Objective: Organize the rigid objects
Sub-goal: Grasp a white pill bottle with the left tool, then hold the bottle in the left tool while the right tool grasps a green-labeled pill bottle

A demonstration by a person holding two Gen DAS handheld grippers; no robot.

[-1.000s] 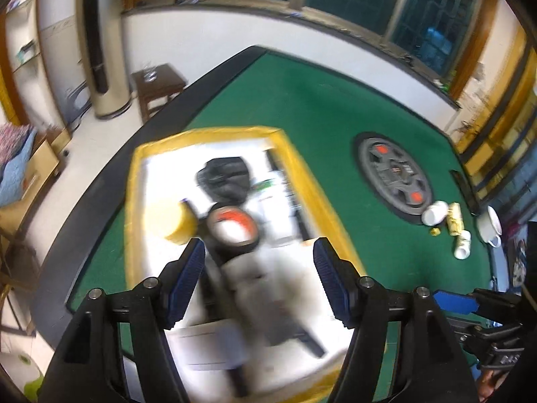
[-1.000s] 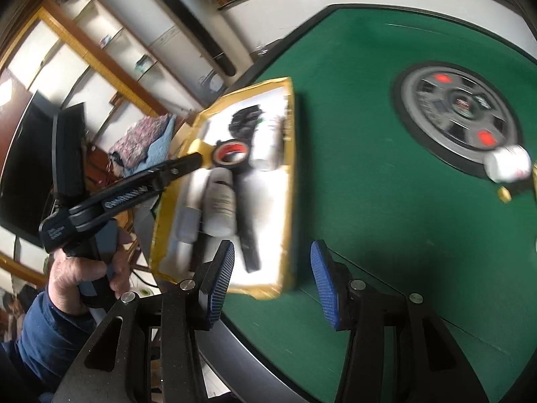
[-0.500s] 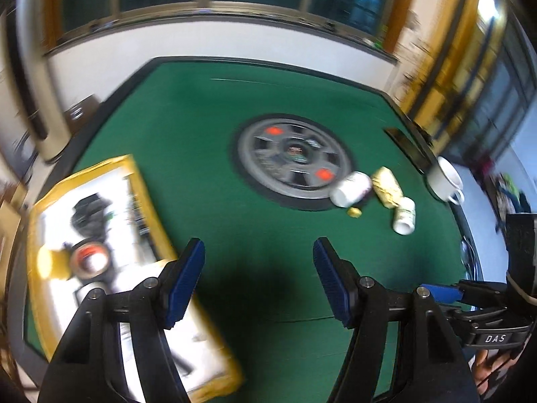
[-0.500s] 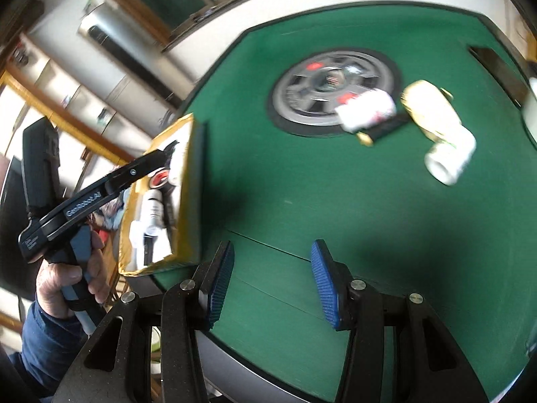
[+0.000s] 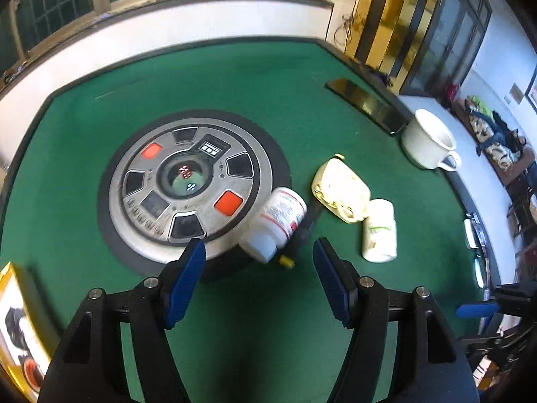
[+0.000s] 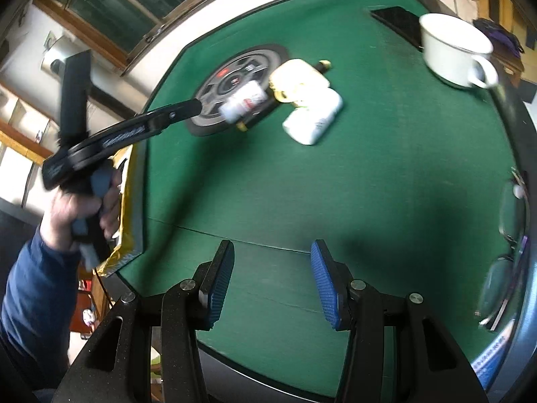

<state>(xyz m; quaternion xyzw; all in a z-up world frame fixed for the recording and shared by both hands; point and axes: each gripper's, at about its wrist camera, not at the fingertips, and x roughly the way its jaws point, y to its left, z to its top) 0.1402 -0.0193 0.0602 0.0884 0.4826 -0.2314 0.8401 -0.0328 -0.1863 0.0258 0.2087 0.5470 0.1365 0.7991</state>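
Left gripper [image 5: 258, 278]: jaws apart, nothing between them, above the green table [image 5: 100, 107] just short of a white bottle [image 5: 277, 221] lying on its side against the round centre panel [image 5: 188, 184]. Right gripper [image 6: 270, 283]: jaws apart, empty. Nearby lie a yellow case [image 5: 340, 188] and a second bottle [image 5: 379, 231] — touching. A white mug [image 5: 428, 141] stands at the edge.

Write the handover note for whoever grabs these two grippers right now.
Left gripper: jaws open, empty, aimed at the red-label bottle lying against the round centre unit.
Right gripper: jaws open, empty, over bare felt.
Still loose on the table: that bottle, the yellow case, the green-label bottle, a small dark item with a yellow end.
Yellow-rimmed box, table's left edge, already holds items.
Left: box the rest.
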